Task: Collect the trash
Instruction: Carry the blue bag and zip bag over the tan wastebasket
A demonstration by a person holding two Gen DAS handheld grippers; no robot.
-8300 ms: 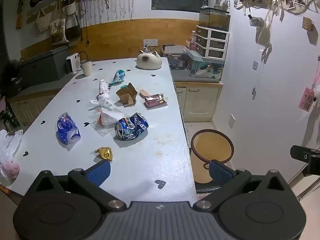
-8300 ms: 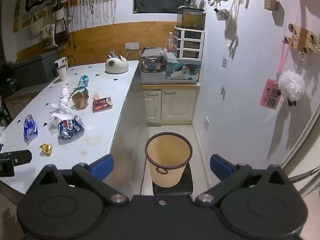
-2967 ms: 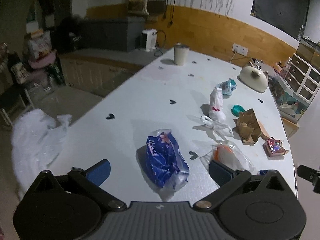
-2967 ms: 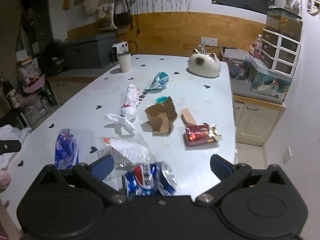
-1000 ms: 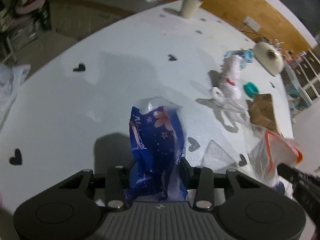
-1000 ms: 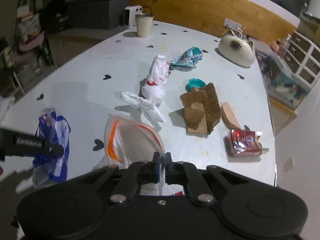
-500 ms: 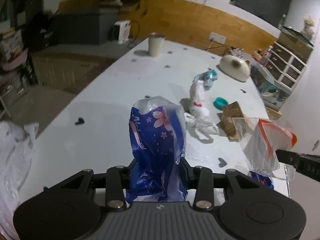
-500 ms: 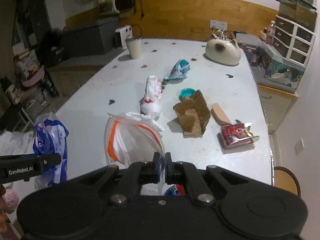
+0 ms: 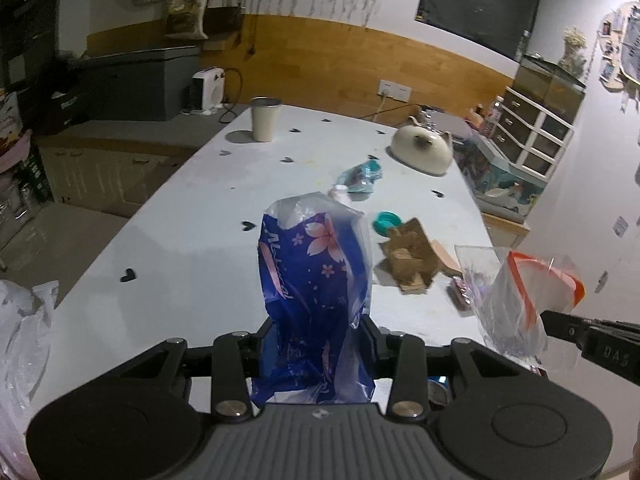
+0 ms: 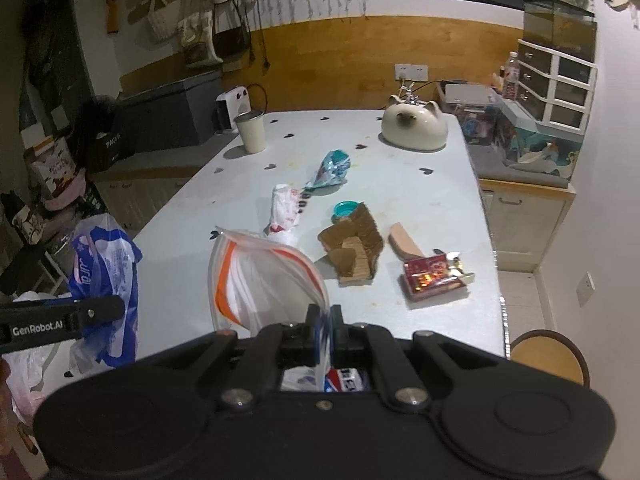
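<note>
White table (image 9: 192, 248), left claw (image 9: 316, 332) clamping blue bag (image 9: 316, 280) upright, right claw (image 10: 320, 330) pinching clear bag (image 10: 260, 280), seemingly upright.

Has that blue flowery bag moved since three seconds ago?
Yes. The blue flowery bag lay flat on the white table then; now it stands up off it, clamped in the left gripper, hiding the white wrapper beyond.
</note>
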